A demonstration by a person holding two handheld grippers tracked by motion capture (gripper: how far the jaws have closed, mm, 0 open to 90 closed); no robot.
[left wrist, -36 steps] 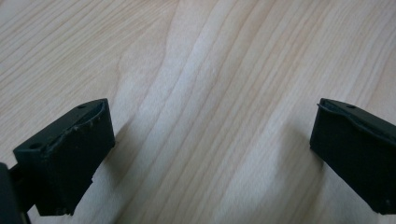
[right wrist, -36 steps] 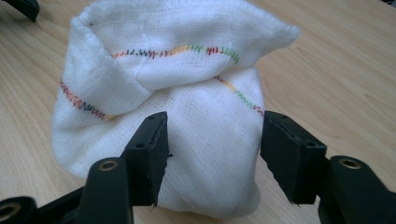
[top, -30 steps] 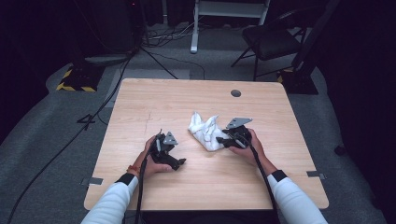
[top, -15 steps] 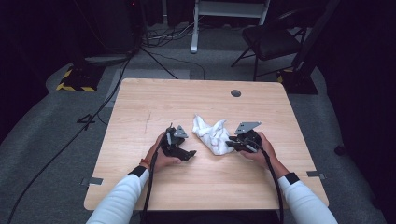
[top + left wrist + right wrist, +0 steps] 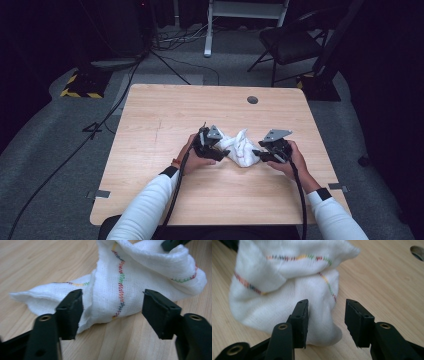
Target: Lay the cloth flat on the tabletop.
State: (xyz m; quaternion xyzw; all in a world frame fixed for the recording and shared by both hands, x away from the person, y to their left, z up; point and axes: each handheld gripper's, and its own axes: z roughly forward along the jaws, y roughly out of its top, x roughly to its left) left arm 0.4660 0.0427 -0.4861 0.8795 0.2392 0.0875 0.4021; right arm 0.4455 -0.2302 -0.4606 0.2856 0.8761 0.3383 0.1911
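A crumpled white cloth (image 5: pixel 240 148) with multicoloured zigzag stitching lies bunched near the middle of the wooden surface (image 5: pixel 160 115), between the two hands; the left hand-held gripper (image 5: pixel 216 150) sits just beside the cloth's left edge, and the right hand-held gripper (image 5: pixel 261 154) sits just beside its right edge. In the left gripper view the left hand-held gripper (image 5: pixel 112 307) has its jaws wide apart, one on either side of a folded flap of the cloth (image 5: pixel 120 282), low over the wood; the flap lies between them but nothing is pinched. In the right gripper view the right hand-held gripper (image 5: pixel 325 320) also has its jaws apart, with a smaller gap; the lower corner of the cloth (image 5: pixel 287 290) reaches into that gap, and whether the left-hand jaw touches the fabric cannot be told. A round grey hole cover (image 5: pixel 252 99) sits toward the far edge of the surface, well apart from the cloth; a dark chair (image 5: pixel 290 42) stands on the floor beyond.
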